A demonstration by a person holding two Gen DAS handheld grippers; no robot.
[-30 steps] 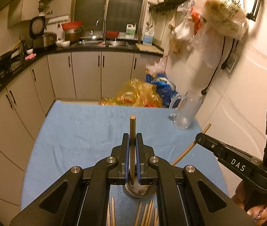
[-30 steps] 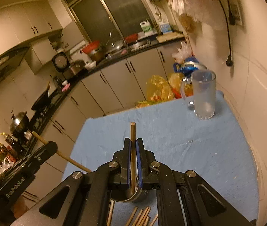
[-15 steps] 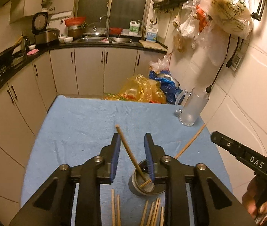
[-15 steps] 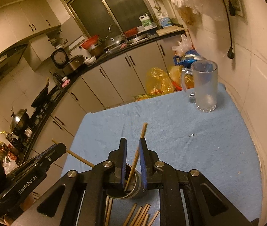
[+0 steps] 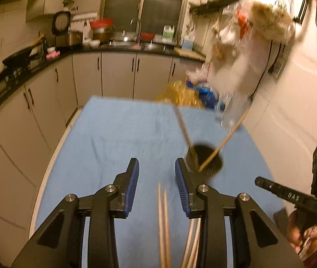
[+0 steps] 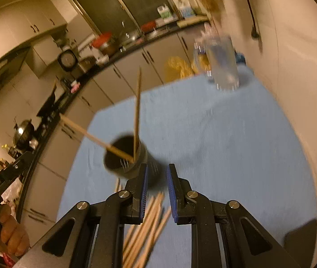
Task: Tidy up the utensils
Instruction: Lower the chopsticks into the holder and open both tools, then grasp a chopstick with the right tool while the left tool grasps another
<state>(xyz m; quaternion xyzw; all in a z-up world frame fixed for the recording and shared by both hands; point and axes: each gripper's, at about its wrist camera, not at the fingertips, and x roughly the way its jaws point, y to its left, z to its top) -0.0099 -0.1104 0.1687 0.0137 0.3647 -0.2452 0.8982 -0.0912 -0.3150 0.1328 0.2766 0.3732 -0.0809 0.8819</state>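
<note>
Both my jaw pairs are opening with nothing between them: my left hand-held gripper [image 5: 157, 183] and right hand-held gripper [image 6: 157, 186] hang over the loose chopsticks [image 6: 146, 225] lying on the blue-covered worktop [image 6: 225, 145], just beside the metal holder [image 6: 125, 158] where two already lean. I judge them light, stiff and smooth, prone to rolling, so I'd pinch one mid-shaft.

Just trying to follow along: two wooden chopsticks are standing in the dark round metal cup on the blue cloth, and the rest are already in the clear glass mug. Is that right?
Not quite. Two wooden chopsticks do lean in the dark round metal cup on the blue cloth, but the rest lie loose on the cloth near the grippers. The right wrist view shows no chopsticks in the clear glass mug.
</note>
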